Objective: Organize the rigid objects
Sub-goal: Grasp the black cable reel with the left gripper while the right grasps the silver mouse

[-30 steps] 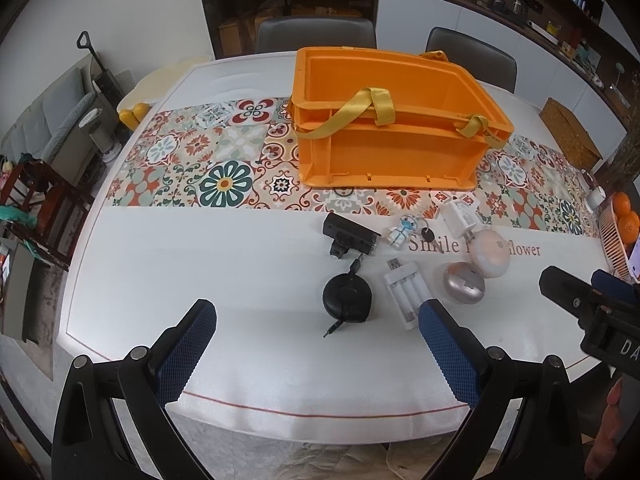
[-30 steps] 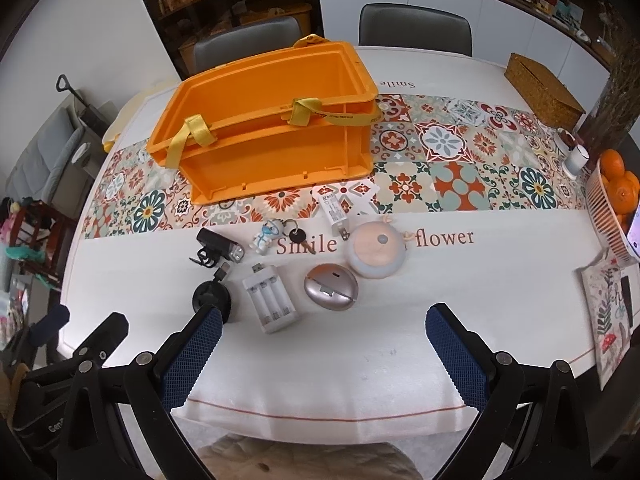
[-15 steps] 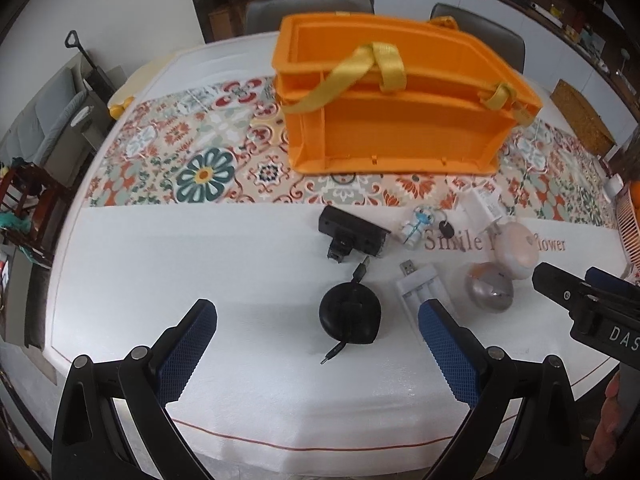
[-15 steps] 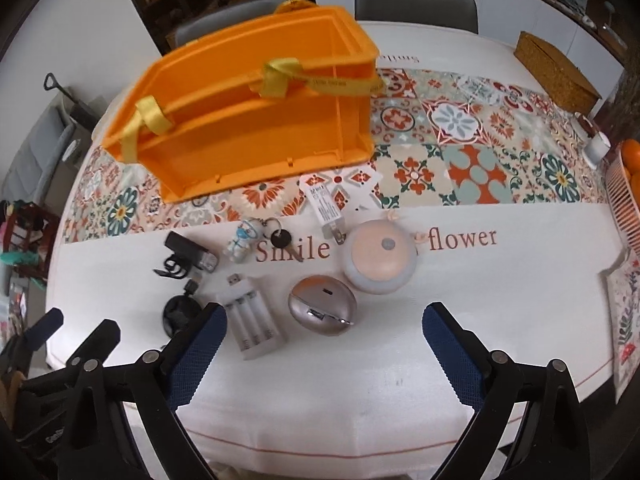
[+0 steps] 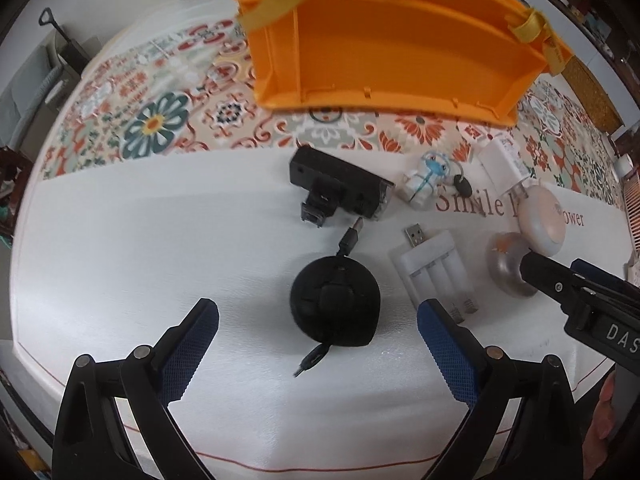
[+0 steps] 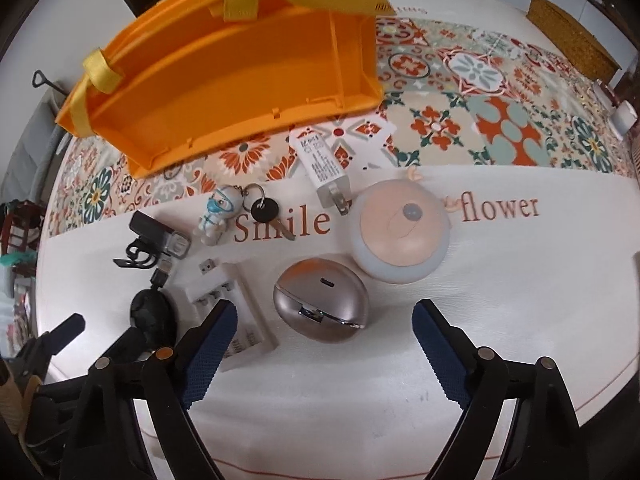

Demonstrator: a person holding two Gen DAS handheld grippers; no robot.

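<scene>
Small items lie on the white cloth in front of an orange crate (image 5: 392, 40) (image 6: 240, 68). My left gripper (image 5: 318, 332) hangs open above a round black cable reel (image 5: 335, 306), which sits between its blue pads without touching them. My right gripper (image 6: 324, 328) is above a silver oval case (image 6: 320, 306), jaws closing, pads clear of the case. Around these lie a white battery charger (image 5: 434, 270) (image 6: 236, 312), a black bike light (image 5: 340, 190) (image 6: 158, 238), a figurine keychain (image 5: 424, 180) (image 6: 218, 214), a white plug adapter (image 6: 322, 162) and a peach round lamp (image 6: 402, 234).
A patterned runner (image 6: 480, 92) crosses the table behind the items. A woven box (image 6: 572, 36) stands at the far right. The table's front edge runs just under both grippers. The right gripper's black finger (image 5: 560, 284) reaches into the left wrist view beside the silver case.
Both grippers have come down closer to the table, so the items look larger. The right gripper's pads stand a little nearer together than before.
</scene>
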